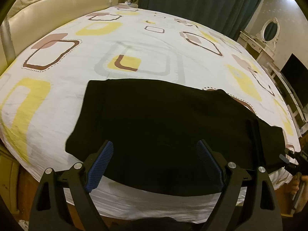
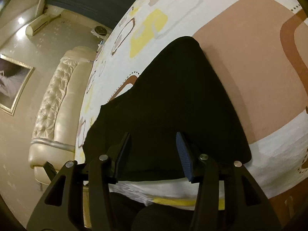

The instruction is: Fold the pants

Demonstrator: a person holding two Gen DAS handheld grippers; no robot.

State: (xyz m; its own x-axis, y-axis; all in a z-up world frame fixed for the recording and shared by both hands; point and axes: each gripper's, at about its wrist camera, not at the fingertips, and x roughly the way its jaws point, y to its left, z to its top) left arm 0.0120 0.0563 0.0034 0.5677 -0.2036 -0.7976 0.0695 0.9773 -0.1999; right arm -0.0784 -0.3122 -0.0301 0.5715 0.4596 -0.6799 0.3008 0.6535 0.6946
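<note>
Black pants [image 1: 163,127] lie flat on the bed, spread from left to right along its near edge. My left gripper [image 1: 155,146] is open and empty, its blue pads over the near part of the pants. The right gripper [image 1: 288,159] shows at the far right of the left wrist view, by the end of the pants. In the right wrist view the pants [image 2: 173,100] stretch away from me, and my right gripper [image 2: 153,137] is open just above their near end.
The bed has a white sheet [image 1: 134,38] with yellow, brown and grey square prints. A cream padded headboard [image 1: 48,5] stands at the left. Dark curtains [image 1: 202,0], a white dresser with an oval mirror [image 1: 269,28] and a dark screen [image 1: 294,75] stand beyond the bed.
</note>
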